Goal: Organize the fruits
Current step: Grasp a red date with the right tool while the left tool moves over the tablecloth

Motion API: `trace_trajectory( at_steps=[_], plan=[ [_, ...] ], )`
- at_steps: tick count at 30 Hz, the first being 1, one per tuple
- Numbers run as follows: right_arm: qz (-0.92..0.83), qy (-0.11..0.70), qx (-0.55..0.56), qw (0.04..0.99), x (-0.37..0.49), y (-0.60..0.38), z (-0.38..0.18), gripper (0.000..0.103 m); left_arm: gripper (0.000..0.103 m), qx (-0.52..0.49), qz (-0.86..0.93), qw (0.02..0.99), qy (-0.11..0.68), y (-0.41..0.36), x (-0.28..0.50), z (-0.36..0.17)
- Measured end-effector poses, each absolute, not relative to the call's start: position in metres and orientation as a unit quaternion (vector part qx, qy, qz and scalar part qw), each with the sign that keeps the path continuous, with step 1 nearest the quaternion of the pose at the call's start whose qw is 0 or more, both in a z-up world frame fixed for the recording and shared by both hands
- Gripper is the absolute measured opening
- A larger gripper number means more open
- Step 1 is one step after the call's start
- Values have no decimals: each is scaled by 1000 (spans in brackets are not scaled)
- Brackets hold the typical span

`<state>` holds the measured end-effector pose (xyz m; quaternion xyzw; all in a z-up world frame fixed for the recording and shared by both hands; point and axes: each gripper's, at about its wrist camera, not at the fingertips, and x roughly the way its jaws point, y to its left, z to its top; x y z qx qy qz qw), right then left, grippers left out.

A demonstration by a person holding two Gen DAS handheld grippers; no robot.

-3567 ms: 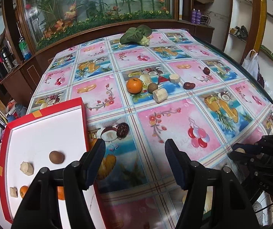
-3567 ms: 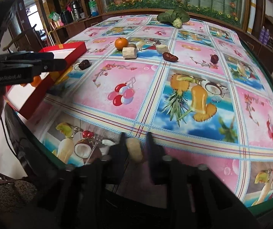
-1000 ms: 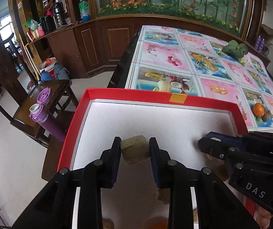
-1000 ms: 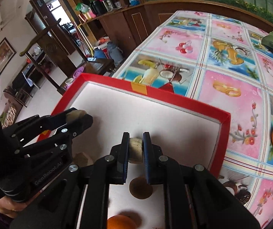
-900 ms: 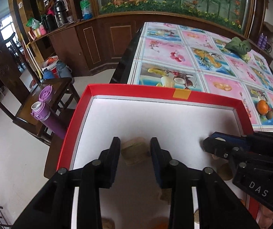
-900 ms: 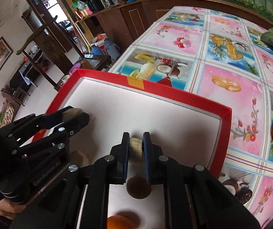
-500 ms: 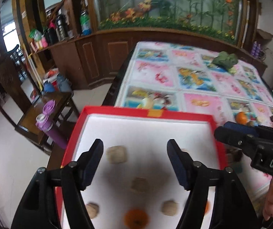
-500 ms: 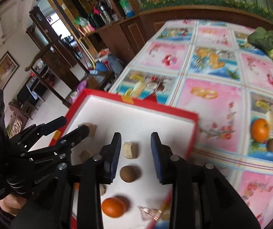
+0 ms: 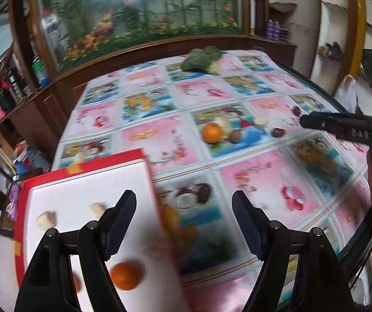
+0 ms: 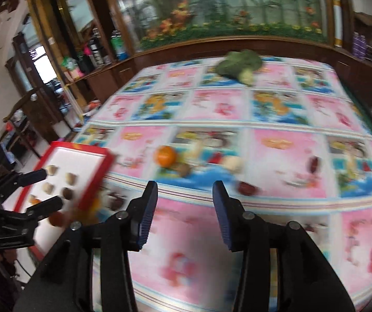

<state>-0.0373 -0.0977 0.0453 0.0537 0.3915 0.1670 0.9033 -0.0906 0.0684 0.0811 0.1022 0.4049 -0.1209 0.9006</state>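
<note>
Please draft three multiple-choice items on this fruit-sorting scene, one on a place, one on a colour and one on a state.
1. Where does the leafy green vegetable lie?
A. In the tray
B. At the far end of the table
C. Between the right gripper's fingers

2. What colour is the tray's rim?
A. Red
B. Blue
C. Green

3. How is the left gripper?
A. Shut on an orange
B. Shut on a pale chunk
C. Open, holding nothing

Answers:
1 B: it sits near the table's far edge, well beyond the loose fruits.
2 A: a red border frames the white floor.
3 C: its fingers stand wide apart with only tablecloth and tray between them.
</note>
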Motion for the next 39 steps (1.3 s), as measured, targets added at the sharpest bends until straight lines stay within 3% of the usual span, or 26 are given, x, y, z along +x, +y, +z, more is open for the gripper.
trace_trajectory(
  at_steps=[7,17,20,22,29,39],
  plan=[
    [39,411,88,907,-14,-204,19,45,76,107,-169,895,399,12,-84,71],
    [-8,435,114,893,45,-224,-6,45,76,83,-180,892,407,-29,-58,61],
    [-8,443,109,890,54,-217,-11,36,76,83,-179,890,411,-39,-50,57],
    [-11,447,92,890,58,-210,-14,21,76,78,-179,886,420,-44,-42,52],
    [-1,435,88,896,57,-212,-17,21,74,22,-157,875,457,-65,-14,33],
    [20,429,143,892,49,-229,-16,21,73,3,-113,886,450,-95,13,14]
  ],
)
